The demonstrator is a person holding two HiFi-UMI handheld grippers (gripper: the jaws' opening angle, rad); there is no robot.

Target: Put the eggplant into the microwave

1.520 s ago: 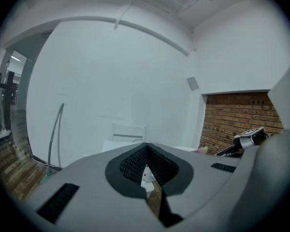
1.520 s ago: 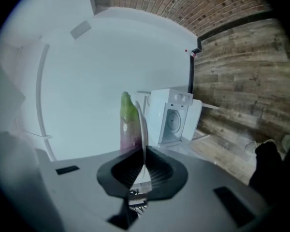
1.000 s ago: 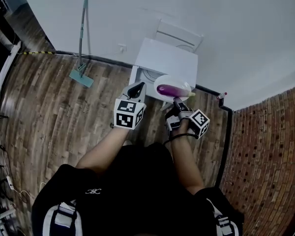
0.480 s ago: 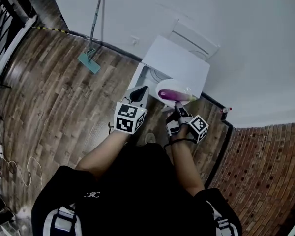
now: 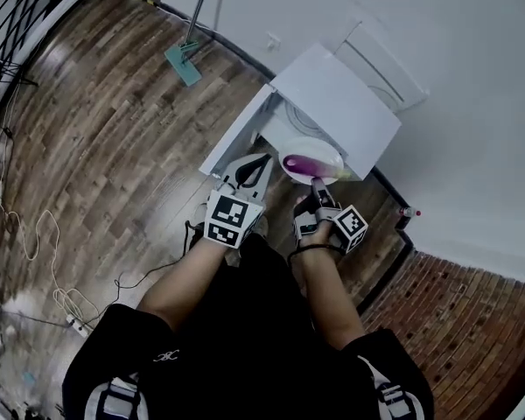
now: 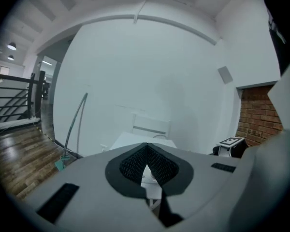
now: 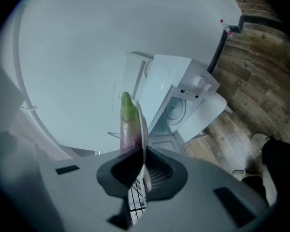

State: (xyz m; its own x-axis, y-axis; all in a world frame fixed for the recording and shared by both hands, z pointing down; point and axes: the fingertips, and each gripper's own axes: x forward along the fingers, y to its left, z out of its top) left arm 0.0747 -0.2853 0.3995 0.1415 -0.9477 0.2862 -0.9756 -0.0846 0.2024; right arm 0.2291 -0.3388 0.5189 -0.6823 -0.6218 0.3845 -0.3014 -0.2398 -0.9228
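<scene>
A purple eggplant (image 5: 303,162) with a green stem lies on a white plate (image 5: 324,151). My right gripper (image 5: 315,180) is shut on the plate's near rim and holds it just in front of the white microwave (image 5: 337,103). The microwave's door (image 5: 236,134) hangs open to the left. In the right gripper view the plate (image 7: 144,124) stands edge-on between the jaws, with the eggplant (image 7: 129,127) to its left and the microwave (image 7: 176,95) beyond. My left gripper (image 5: 261,160) is shut and empty, beside the open door; in its own view the left gripper (image 6: 146,148) has its pads meeting.
A mop (image 5: 192,38) leans on the white wall at the back left. A white chair-like frame (image 5: 385,59) stands behind the microwave. Cables (image 5: 44,261) trail over the wooden floor at the left. A brick wall (image 5: 472,322) rises at the right.
Both grippers have sunk and moved forward toward the microwave's opening. The plate with the eggplant stays in the right grip. The head view has swung, so the microwave sits more askew.
</scene>
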